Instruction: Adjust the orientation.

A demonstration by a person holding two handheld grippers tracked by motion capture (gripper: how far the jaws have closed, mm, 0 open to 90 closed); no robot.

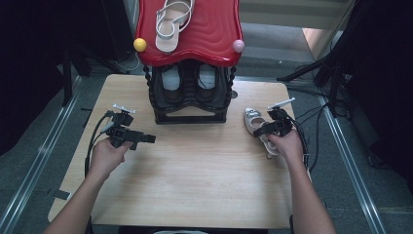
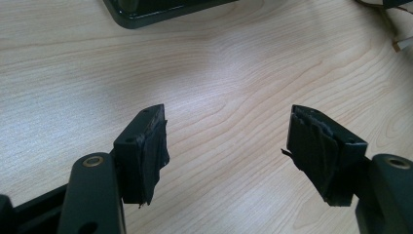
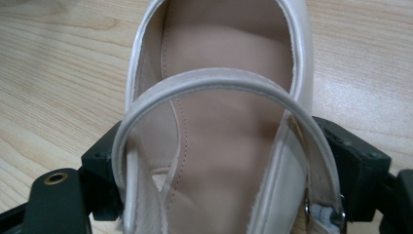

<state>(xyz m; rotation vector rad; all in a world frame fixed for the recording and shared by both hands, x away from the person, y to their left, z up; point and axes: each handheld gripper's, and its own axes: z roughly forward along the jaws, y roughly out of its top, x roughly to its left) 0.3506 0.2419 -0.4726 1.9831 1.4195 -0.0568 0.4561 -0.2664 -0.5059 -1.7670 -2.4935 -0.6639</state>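
Note:
A pale cream strappy shoe (image 1: pixel 253 119) lies on the wooden table (image 1: pixel 195 175) to the right of the shoe rack. My right gripper (image 1: pixel 262 130) is at its heel end. In the right gripper view the jaws sit against both sides of the shoe (image 3: pixel 219 48), and my right gripper (image 3: pixel 221 141) is shut on it. My left gripper (image 1: pixel 147 139) hovers left of centre, pointing right. Its jaws stand wide apart over bare wood, so my left gripper (image 2: pixel 227 112) is open. A matching pale shoe (image 1: pixel 170 24) rests on the rack's red top (image 1: pixel 214 34).
The black shoe rack (image 1: pixel 190 105) stands at the table's far middle, with dark shoes (image 1: pixel 207 80) inside. Its base (image 2: pixel 146 14) lies ahead of my left gripper. A yellow ball (image 1: pixel 140 44) and a pink ball (image 1: pixel 238 46) cap the red top's corners. Cables trail off both table sides.

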